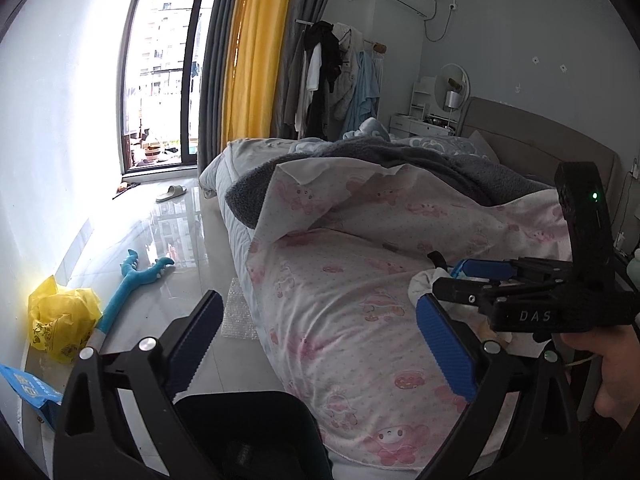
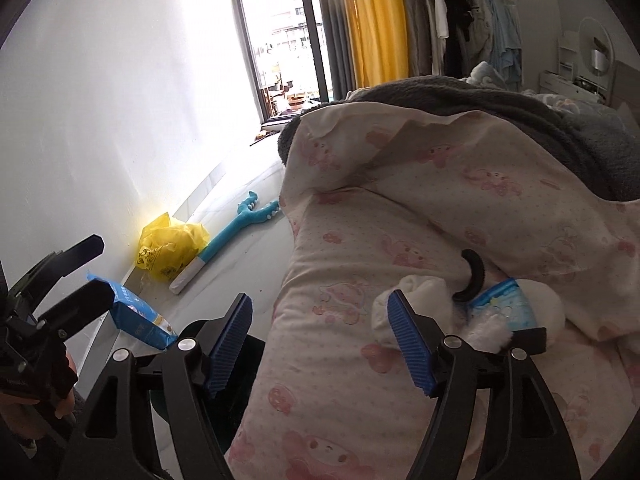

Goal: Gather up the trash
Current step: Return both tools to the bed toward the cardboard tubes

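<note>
Crumpled yellow plastic bag (image 2: 170, 250) on floor against wall, beside blue packet (image 2: 138, 314).

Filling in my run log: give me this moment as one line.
left gripper: open, empty | right gripper: open, empty | yellow bag: on floor by wall | blue packet: on quilt

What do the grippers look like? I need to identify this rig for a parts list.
Both the left gripper and right gripper have black plastic frames, silver pivot bolts and ribbed blue finger pads. The right one carries "DAS" lettering and a green light.
</note>
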A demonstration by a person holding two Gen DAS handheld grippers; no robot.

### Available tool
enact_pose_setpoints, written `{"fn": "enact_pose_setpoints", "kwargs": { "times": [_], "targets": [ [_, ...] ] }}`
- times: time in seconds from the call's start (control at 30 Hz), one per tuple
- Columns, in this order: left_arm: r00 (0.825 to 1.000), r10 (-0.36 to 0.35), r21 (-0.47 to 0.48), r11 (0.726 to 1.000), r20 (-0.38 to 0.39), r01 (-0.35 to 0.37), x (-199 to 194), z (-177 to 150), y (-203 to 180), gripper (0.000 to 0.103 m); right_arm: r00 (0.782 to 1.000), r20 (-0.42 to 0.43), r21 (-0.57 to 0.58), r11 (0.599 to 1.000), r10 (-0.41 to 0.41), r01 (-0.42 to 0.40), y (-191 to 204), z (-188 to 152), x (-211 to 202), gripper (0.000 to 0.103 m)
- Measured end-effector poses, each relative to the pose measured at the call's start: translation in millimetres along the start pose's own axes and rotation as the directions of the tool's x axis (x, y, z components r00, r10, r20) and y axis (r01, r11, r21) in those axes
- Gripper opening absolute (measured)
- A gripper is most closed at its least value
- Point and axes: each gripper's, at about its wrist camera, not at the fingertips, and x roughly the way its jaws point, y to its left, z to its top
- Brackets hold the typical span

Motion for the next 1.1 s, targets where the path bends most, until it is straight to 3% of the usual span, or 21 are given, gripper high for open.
{"fn": "enact_pose_setpoints", "kwargs": {
  "times": [0.33, 0.73, 1.1],
  "targets": [
    [0.994, -0.076, 0.022, 0.997, -0.076, 0.078, 27.5, -5.5, -37.5, 0.099, 0.998, 0.03, 0.071, 0.996, -0.06, 0.058, -63.9, -10.6, -31.2, 0.074],
    [0.973, -0.182, 0.093, 0.976, -0.14, 0.196, 52.3, -11.7, -94.6, 0.098, 0.995, -0.016, 0.098, 0.991, -0.094, 0.095, -121.2, -41.2, -39.8, 0.074],
    [0.934, -0.267, 0.148, 0.94, -0.236, 0.306, 77.5, -25.7, -140.9, 0.098, 0.994, -0.079, 0.047, 0.995, -0.079, 0.083, -143.5, -64.2, -34.2, 0.072]
  ]
}}
